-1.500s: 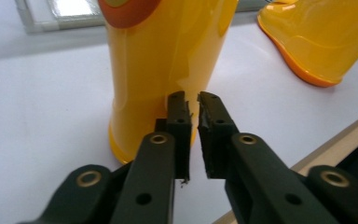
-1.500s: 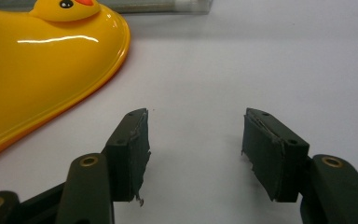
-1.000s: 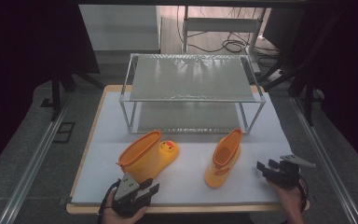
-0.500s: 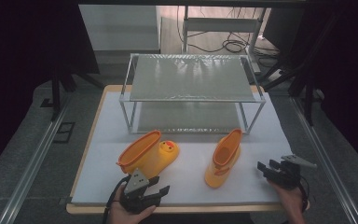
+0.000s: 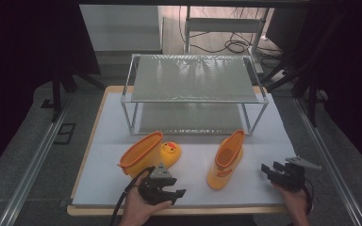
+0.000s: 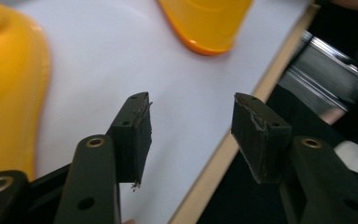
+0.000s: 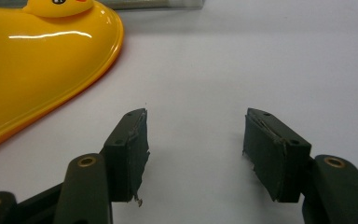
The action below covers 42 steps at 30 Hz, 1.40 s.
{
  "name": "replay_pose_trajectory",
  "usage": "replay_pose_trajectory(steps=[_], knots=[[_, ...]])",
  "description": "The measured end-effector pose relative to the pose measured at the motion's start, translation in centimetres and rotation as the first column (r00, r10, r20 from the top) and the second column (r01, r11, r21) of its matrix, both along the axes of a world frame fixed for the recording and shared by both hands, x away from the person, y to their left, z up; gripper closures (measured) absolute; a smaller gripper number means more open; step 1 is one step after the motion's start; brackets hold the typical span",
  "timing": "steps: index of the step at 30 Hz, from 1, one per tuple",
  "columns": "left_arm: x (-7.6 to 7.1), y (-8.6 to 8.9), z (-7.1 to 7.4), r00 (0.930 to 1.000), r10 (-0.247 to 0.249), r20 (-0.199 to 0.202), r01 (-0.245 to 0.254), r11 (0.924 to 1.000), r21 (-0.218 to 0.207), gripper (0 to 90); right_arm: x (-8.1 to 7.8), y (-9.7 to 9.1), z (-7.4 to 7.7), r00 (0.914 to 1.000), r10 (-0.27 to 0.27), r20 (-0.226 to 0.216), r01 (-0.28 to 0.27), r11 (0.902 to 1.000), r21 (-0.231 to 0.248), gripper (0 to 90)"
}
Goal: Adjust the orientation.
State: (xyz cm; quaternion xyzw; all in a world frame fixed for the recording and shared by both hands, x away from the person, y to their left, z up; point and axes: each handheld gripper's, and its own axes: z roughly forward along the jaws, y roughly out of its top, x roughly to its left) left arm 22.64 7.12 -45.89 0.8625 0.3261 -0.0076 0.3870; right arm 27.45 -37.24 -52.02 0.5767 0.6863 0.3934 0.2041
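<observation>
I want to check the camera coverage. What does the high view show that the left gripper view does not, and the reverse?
High view, not the left gripper view: the rack, the right gripper, and the whole of the lying boot and the standing boot. Left gripper view, not the high view: the worn pads of the left gripper, whose jaws have just been opening and stand apart with nothing between them. Both: the white table, its wooden edge, and yellow boot parts.

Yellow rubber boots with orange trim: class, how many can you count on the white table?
2. One yellow rubber boot with orange trim lies on its side, front left; the other boot stands upright, front right. None appears hidden.
</observation>
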Motion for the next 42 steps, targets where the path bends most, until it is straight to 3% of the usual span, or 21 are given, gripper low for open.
replay_pose_trajectory(steps=[4, 6, 8, 13, 14, 18, 19, 20, 22, 23, 24, 27, 34, 38, 42], knots=[[1.0, -0.4, 0.3, 0.9925, -0.095, -0.078, 0.091, 0.9946, -0.050, 45.5, 0.0, 0.0, 0.0, 1.0000, 0.000, 0.001, 0.000, 1.0000, -0.001, 39.0], [1.1, -0.4, 0.4, 0.9902, -0.111, -0.084, 0.106, 0.9925, -0.061, 45.4, -0.1, -0.1, 0.1, 1.0000, -0.002, 0.000, 0.002, 1.0000, -0.002, 39.0], [1.5, -0.5, 0.5, 0.9820, -0.159, -0.102, 0.150, 0.9844, -0.092, 45.4, -0.1, -0.1, 0.1, 1.0000, -0.004, -0.001, 0.004, 1.0000, 0.000, 39.0], [1.7, -0.7, 0.9, 0.9748, -0.186, -0.123, 0.178, 0.9813, -0.074, 45.2, -0.1, -0.2, 0.1, 1.0000, -0.006, 0.001, 0.006, 1.0000, 0.003, 38.9], [1.5, -0.7, 1.6, 0.9744, -0.193, -0.116, 0.187, 0.9807, -0.056, 45.3, -0.1, -0.1, 0.1, 1.0000, -0.006, 0.001, 0.006, 1.0000, 0.003, 38.9], [1.2, -0.8, 3.1, 0.9684, -0.220, -0.117, 0.214, 0.9747, -0.064, 45.1, 0.0, -0.2, 0.1, 1.0000, -0.007, 0.007, 0.007, 1.0000, 0.001, 38.9], [1.1, -1.1, 4.6, 0.9694, -0.225, -0.099, 0.220, 0.9741, -0.051, 45.0, 0.0, -0.2, 0.1, 1.0000, -0.007, 0.007, 0.007, 1.0000, 0.000, 38.9], [1.1, -1.1, 4.6, 0.9694, -0.225, -0.099, 0.220, 0.9741, -0.051, 45.0, 0.0, -0.2, 0.1, 1.0000, -0.007, 0.007, 0.007, 1.0000, 0.000, 38.9], [1.2, -1.5, 6.5, 0.9699, -0.232, -0.074, 0.231, 0.9726, -0.028, 45.1, 0.0, -0.1, 0.2, 1.0000, -0.003, 0.009, 0.004, 1.0000, -0.004, 38.8], [1.4, -2.1, 8.1, 0.9700, -0.238, -0.050, 0.238, 0.9712, -0.005, 45.1, -0.1, -0.1, 0.3, 0.9999, -0.003, 0.010, 0.003, 1.0000, -0.004, 38.7], [1.4, -2.1, 8.1, 0.9700, -0.238, -0.050, 0.238, 0.9712, -0.005, 45.1, -0.1, -0.1, 0.3, 0.9999, -0.003, 0.010, 0.003, 1.0000, -0.004, 38.7], [2.1, -3.3, 10.7, 0.9679, -0.250, -0.029, 0.250, 0.9682, 0.008, 46.6, -0.1, -0.2, 0.3, 0.9999, -0.005, 0.013, 0.005, 1.0000, -0.001, 38.7], [4.2, -5.1, 13.4, 0.9679, -0.248, -0.039, 0.248, 0.9686, 0.001, 48.9, -0.1, -0.3, 0.3, 0.9999, -0.006, 0.013, 0.006, 1.0000, 0.002, 38.7], [5.0, -5.8, 14.1, 0.9648, -0.258, -0.052, 0.259, 0.9660, 0.005, 48.9, -0.1, -0.3, 0.3, 0.9999, -0.005, 0.012, 0.005, 1.0000, 0.001, 38.7], [6.0, -6.4, 14.5, 0.9667, -0.248, -0.064, 0.248, 0.9688, -0.009, 49.2, -0.1, -0.3, 0.3, 0.9999, -0.005, 0.010, 0.005, 1.0000, -0.001, 38.7]])
